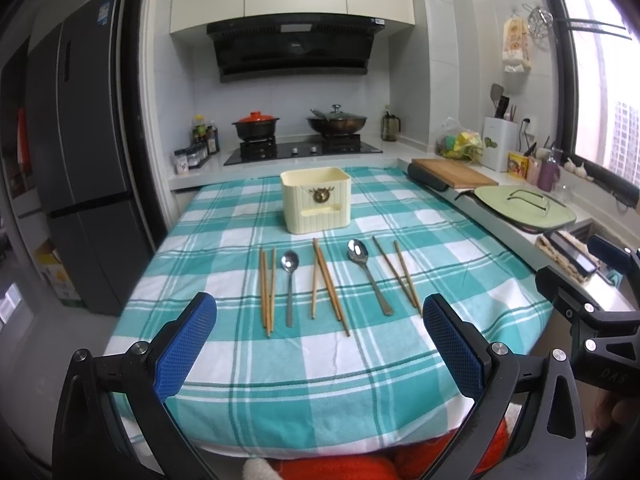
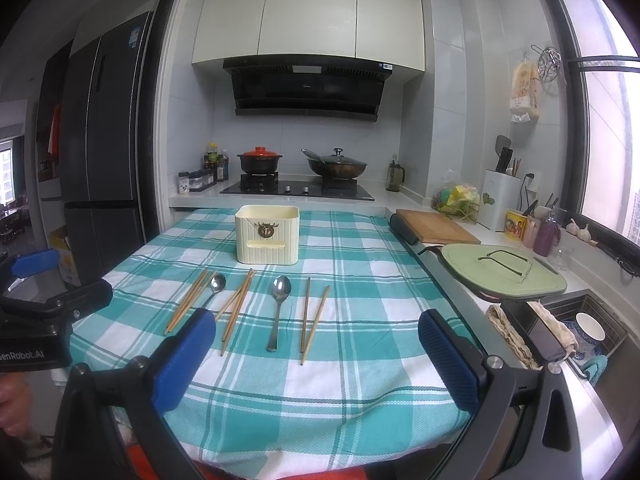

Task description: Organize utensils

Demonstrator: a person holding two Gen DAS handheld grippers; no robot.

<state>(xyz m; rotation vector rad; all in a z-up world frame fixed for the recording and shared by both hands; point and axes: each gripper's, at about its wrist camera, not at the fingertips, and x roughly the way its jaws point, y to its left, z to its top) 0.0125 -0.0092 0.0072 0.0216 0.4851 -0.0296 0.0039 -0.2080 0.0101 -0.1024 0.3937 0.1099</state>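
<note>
While both tools hover above the near edge of the checked tablecloth point(image 1: 460, 232), the left gripper point(image 1: 320, 344) and right gripper point(image 2: 316, 356) stand wide apart, holding nothing. Beyond them the cream utensil holder point(image 1: 316, 200) stands at the far centre. Three chopstick pairs point(image 1: 267, 292) and two spoons point(image 1: 290, 280) lie in a row just near of it.

Left gripper point(image 1: 320, 340), right gripper point(image 2: 316, 344): jaws wide.

"DAS" is moulded into the black plastic body of the right gripper point(image 1: 608, 376). "enRobot.AI" (first letters cut off by the frame edge) is printed in white on the black left gripper housing point(image 2: 28, 354). Range hood logo is too small to read.
</note>
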